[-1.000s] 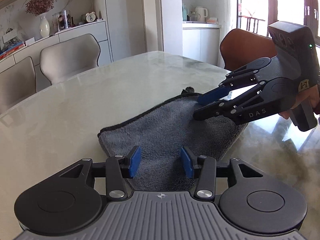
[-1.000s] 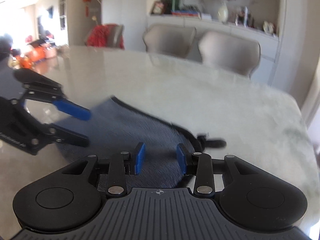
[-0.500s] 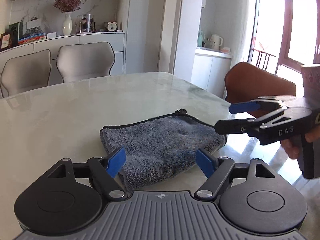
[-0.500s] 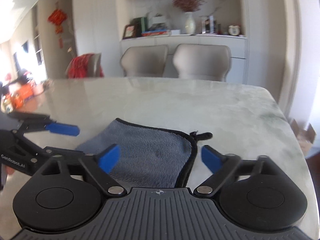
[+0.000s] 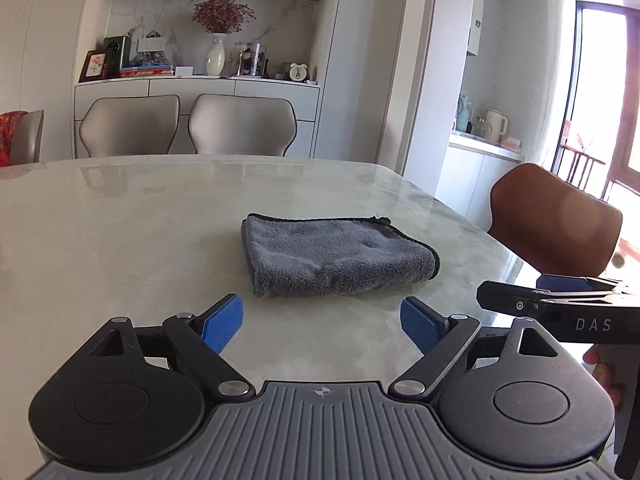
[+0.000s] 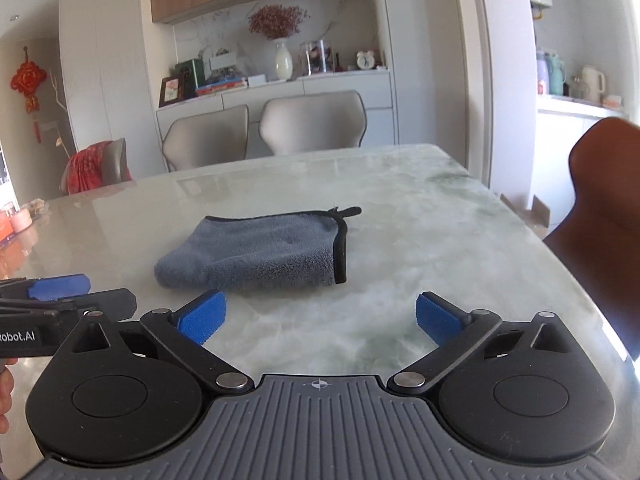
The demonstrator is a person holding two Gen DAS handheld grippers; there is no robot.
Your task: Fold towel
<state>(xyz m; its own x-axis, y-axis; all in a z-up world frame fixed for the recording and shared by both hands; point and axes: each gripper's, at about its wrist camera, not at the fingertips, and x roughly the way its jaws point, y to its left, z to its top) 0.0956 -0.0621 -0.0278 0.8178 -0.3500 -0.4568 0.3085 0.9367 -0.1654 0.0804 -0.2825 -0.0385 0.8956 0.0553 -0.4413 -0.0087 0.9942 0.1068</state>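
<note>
Left wrist view: the left gripper [image 5: 322, 322] hangs above the near part of the pale marble table [image 5: 120, 216], its blue pads [image 5: 220, 322] spread wide and opening further, with only bare tabletop between them. The grey towel [image 5: 336, 258] lies folded into a thick rectangle on the table, ahead of the fingertips and clear of them, slightly right of the gripper's centre line. Its rounded fold faces left, and its dark-trimmed edges run along the far side and the right end. The right gripper [image 5: 560, 292] comes in from the right edge, seen side-on at about the level of the towel's near edge and off to the towel's right, not touching it; part of a hand [image 5: 604, 368] shows beneath it.

Right wrist view: the right gripper [image 6: 322, 318] is likewise splayed wide and opening further, nothing between its pads [image 6: 438, 320]. The towel [image 6: 256, 252] sits ahead and a little left of centre, apart from the fingertips, with its black-bound edge and small loop at the right end. The left gripper [image 6: 60, 294] reaches in at the lower left, near the towel's left corner but short of it.
</note>
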